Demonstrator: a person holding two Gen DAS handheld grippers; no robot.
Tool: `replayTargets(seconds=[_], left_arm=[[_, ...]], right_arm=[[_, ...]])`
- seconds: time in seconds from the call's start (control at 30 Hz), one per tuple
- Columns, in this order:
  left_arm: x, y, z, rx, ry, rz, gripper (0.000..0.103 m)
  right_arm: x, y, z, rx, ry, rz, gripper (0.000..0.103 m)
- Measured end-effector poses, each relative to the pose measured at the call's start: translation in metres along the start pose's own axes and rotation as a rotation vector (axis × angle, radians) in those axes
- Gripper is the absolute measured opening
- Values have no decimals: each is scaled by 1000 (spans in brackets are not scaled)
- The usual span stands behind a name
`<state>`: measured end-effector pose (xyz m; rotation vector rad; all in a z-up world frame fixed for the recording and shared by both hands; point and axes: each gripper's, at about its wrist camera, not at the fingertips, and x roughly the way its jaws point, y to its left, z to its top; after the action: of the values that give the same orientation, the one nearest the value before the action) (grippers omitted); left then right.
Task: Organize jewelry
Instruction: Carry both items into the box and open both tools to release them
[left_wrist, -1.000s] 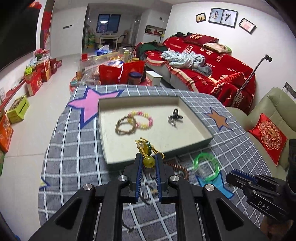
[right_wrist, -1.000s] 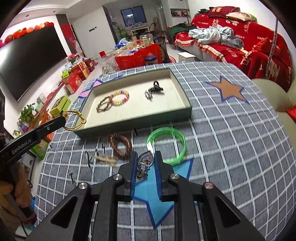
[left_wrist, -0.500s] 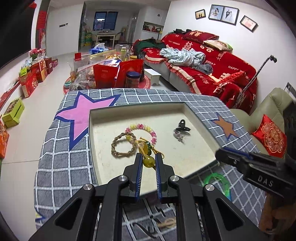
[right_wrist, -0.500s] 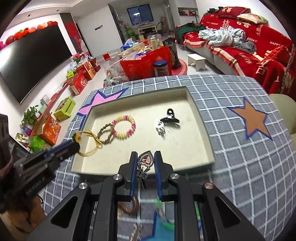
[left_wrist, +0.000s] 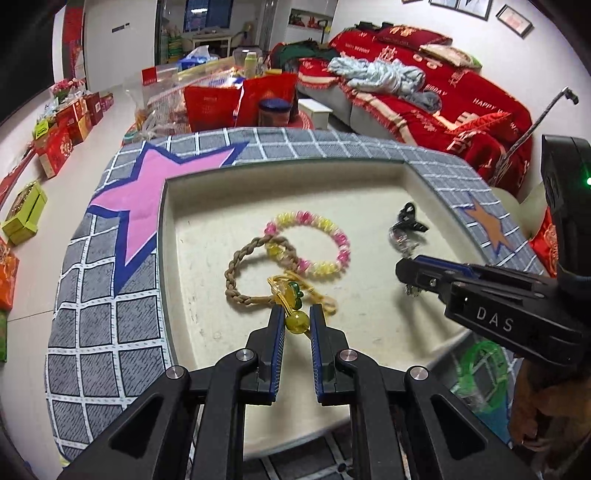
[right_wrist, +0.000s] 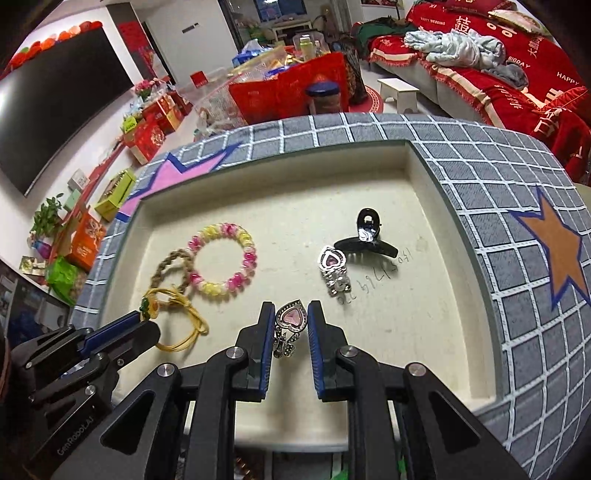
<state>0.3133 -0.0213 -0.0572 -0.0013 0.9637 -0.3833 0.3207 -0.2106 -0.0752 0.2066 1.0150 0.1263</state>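
A cream tray (left_wrist: 207, 328) (right_wrist: 436, 325) holds a braided brown bracelet (left_wrist: 236, 269), a pink-and-yellow bead bracelet (left_wrist: 325, 236) (right_wrist: 221, 258), a black claw clip (right_wrist: 369, 240) and a silver heart clip (right_wrist: 332, 269). My left gripper (left_wrist: 295, 321) is low over the tray, shut on a yellow cord bracelet with a yellow bead (left_wrist: 297, 319) (right_wrist: 173, 321). My right gripper (right_wrist: 291, 317) is low over the tray, shut on a pink heart pendant clip (right_wrist: 291, 319); it shows at the right in the left wrist view (left_wrist: 406, 269).
The tray lies on a grey checked cloth (left_wrist: 92, 332) with pink (left_wrist: 147, 192) and orange (right_wrist: 557, 254) stars. A green bangle (left_wrist: 484, 373) lies outside the tray's near edge. A red sofa (left_wrist: 443, 92) and boxes on the floor stand beyond the table.
Both grippers have moved forward and down over the tray, each carrying its piece. The cord bracelet now touches down beside the braided bracelet; the jaws look slightly wider.
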Motion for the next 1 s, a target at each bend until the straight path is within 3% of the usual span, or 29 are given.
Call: replayTargets(seconds=[0.6, 0.63, 0.77, 1.0], left_arm=[[26, -11, 8, 72, 10, 158, 31], [26, -11, 8, 71, 8, 162, 31], [22, -9, 5, 55, -4, 164, 31], [12, -10, 3, 53, -40, 167, 31]], right_arm=[[9, -16, 16, -7, -30, -121, 21], [9, -15, 16, -11, -28, -122, 23], [4, -15, 14, -1, -34, -106, 47], [-20, -21, 10, 62, -79, -47, 53]])
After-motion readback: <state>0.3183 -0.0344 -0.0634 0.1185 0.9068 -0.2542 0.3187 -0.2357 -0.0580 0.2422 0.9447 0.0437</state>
